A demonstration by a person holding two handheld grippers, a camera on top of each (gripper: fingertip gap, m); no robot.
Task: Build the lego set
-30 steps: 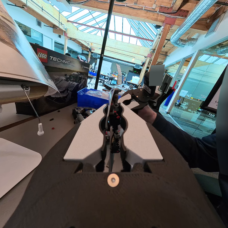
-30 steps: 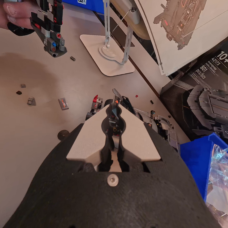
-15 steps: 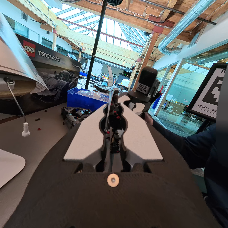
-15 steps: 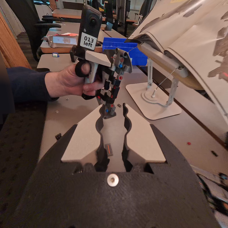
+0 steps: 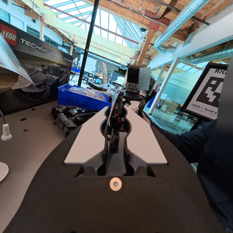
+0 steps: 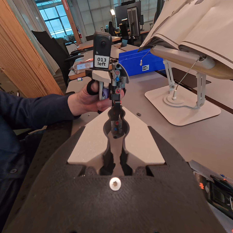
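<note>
A narrow black and grey lego sub-assembly (image 5: 118,100) with red and blue pins and a curved grey panel is held upright in the air. My left gripper (image 5: 116,107) is shut on it. In the right wrist view the sub-assembly (image 6: 117,80) stands in front of the left gripper (image 6: 109,82), which a hand holds. My right gripper (image 6: 116,108) faces it, and its jaws are closed around the sub-assembly's lower end. The right gripper (image 5: 133,105) also shows behind the sub-assembly in the left wrist view.
A partly built grey car model (image 5: 66,116) lies on the table in front of a blue bin (image 5: 80,97) and the set's box (image 5: 37,70). An open instruction booklet (image 6: 189,31) rests on a white stand (image 6: 182,113). Small loose pieces (image 5: 25,130) lie on the table. About 4 centimeters separates my left fingertips from my right. From either gripper's tips it is about 25 centimeters to the partly built grey car model (image 5: 66,116).
My right gripper left the car model, opened, swung up to face the left gripper, and closed on the sub-assembly's lower end. The left gripper kept its hold and turned slightly right.
</note>
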